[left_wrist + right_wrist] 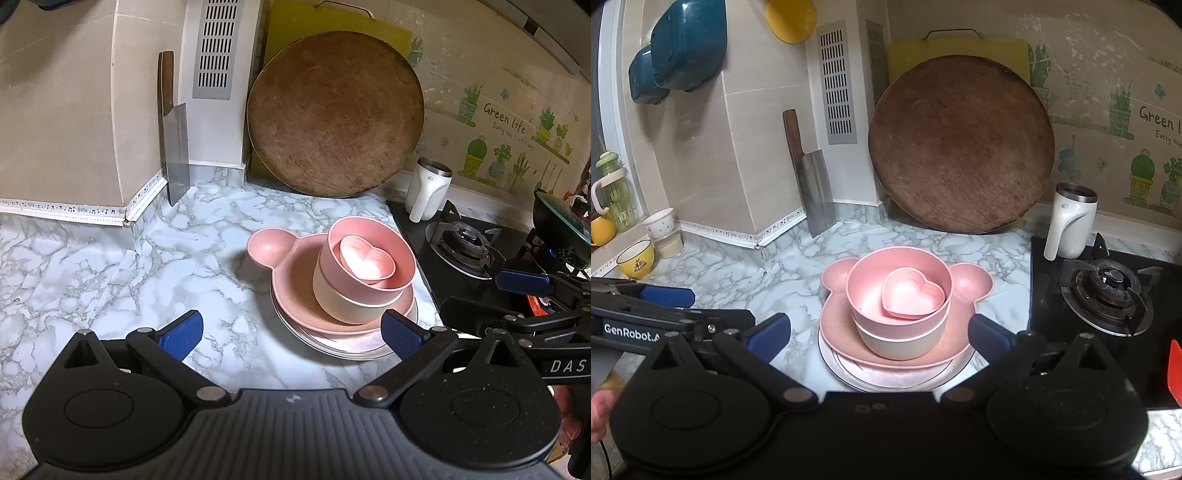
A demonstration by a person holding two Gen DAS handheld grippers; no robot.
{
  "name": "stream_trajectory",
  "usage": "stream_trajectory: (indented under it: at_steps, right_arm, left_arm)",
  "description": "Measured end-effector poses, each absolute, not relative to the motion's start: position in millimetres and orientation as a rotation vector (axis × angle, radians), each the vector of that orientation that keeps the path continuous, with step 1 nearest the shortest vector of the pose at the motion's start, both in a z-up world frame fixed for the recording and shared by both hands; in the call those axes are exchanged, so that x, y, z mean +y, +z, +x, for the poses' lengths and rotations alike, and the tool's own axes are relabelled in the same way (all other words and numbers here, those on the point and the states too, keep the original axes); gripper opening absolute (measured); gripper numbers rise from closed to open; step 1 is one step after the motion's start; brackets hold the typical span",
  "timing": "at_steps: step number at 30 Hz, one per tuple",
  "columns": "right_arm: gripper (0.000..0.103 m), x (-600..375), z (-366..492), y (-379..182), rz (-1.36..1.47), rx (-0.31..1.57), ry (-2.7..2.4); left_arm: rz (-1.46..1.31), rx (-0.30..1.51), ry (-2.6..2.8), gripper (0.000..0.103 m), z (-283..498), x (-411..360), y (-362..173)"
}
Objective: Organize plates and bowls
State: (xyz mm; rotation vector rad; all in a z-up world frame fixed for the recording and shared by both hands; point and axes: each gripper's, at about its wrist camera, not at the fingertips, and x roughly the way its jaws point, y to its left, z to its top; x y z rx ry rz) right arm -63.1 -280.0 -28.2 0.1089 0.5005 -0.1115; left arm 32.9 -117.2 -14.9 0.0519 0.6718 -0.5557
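two grippers, fingers (768,338) wide apart, empty, near stacked dishes (897,325)

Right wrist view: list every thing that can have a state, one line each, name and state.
Heart-shaped bowl: upright, empty, nested in the pink bowl.
Pink bowl: upright, nested in the cream bowl.
Cream bowl: upright, on the bear-shaped plate.
Bear-shaped plate: flat, on the white plate.
White plate: flat on the counter, bottom of the stack.
Right gripper: open, fingers either side of the stack.
Left gripper: open, empty.
Burner: unlit.
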Motion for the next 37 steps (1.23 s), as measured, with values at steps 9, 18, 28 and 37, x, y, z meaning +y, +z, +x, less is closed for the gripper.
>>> stream_trajectory:
  at_steps: [9,18,28,37]
  right_arm:
    - [0.103,-279.1,-64.6,-27.9,0.106,0.499,-0.121]
    - [0.103,-279.7,-64.7,-26.7,0.109,0.503,-0.125]
    - [0.103,-280.9,-63.8,-27.0,0.113,0.502,-0.124]
    - [0.103,-283.2,-66.0,-29.3,0.118,0.508,-0.131]
  left_arm:
    - [0.060,0.665,-0.567,0.103,32.4,-118.0,-13.6]
    - [0.059,0.662,-0.574,0.103,33.4,-119.7,-12.4]
    - [0.057,0.664,-0.577,0.103,34.0,-121.6,-13.1]
    - [0.069,0.655,-0.576,0.103,35.0,-124.2,-14.5]
